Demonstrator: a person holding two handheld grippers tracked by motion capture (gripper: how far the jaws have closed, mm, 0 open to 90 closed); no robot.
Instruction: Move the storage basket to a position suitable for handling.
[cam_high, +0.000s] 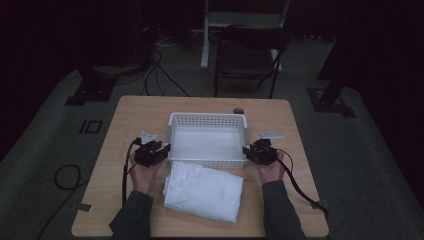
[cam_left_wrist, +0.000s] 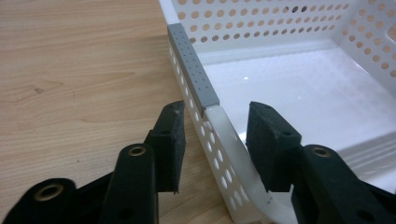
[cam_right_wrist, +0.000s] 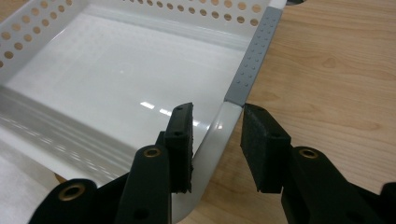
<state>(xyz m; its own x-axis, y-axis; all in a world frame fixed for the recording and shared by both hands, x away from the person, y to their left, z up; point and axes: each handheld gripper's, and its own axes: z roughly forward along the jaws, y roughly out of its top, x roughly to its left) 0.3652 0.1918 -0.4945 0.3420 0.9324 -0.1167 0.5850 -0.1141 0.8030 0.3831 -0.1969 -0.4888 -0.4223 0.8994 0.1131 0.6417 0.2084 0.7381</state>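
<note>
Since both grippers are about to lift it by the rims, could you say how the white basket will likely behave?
The basket is thin perforated plastic and empty, so probably light. Its glossy rim may slip between the fingers; the grey dotted strip likely grips better. Held at both ends, it could flex slightly.

Light: dim – the far part of the room is sinking into near black.
Floor (cam_high: 45, 150): grey carpet, spreading on all sides of the table.
Table (cam_high: 135, 110): pale wood top with rounded corners, sitting mid-room.
Chair (cam_high: 247, 60): dark folding type, standing just beyond the table's far edge.
White frame (cam_high: 206, 35): an upright post with a crossbar, rising behind the chair.
Cables (cam_high: 160, 75): black, trailing across the carpet at far left; another is looping at near left.
Dark stand feet (cam_high: 92, 92): resting on the carpet – one at each far corner of the table.
</note>
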